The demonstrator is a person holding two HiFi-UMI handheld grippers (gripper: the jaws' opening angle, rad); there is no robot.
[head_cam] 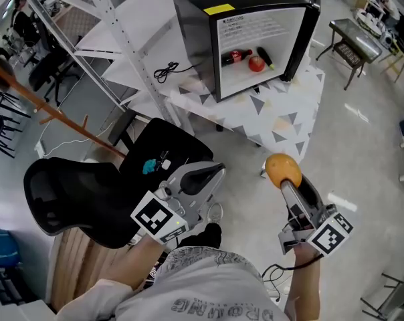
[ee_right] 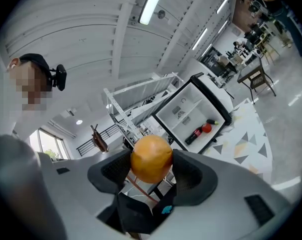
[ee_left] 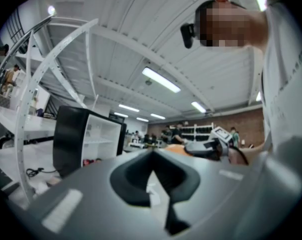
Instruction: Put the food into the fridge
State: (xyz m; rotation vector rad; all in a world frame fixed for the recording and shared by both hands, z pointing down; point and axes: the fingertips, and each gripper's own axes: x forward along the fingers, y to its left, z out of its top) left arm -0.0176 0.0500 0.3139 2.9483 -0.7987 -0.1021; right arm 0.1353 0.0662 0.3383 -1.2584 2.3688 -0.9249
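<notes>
Fridge [head_cam: 255, 32] dead ahead at twelve o'clock, standing on the table [head_cam: 302, 112], its open side toward us. On its floor, a bottle [head_cam: 236, 57] lies at the left, a round fruit [head_cam: 256, 63] just right of it, and a small thing [head_cam: 266, 59] against the fruit at its two o'clock, possibly another bottle. A cable [head_cam: 165, 70] lies on the table at the fridge's nine o'clock. Chair [head_cam: 81, 192] down at eight. Orange [head_cam: 283, 168] sits between the right gripper [head_cam: 283, 174] jaws at four. Left gripper [head_cam: 214, 172] at six, just right of the chair.

small print on label [head_cam: 251, 25] inside fridge [head_cam: 195, 25] illegible, shirt lettering [head_cam: 219, 305] upside down, unclear
</notes>
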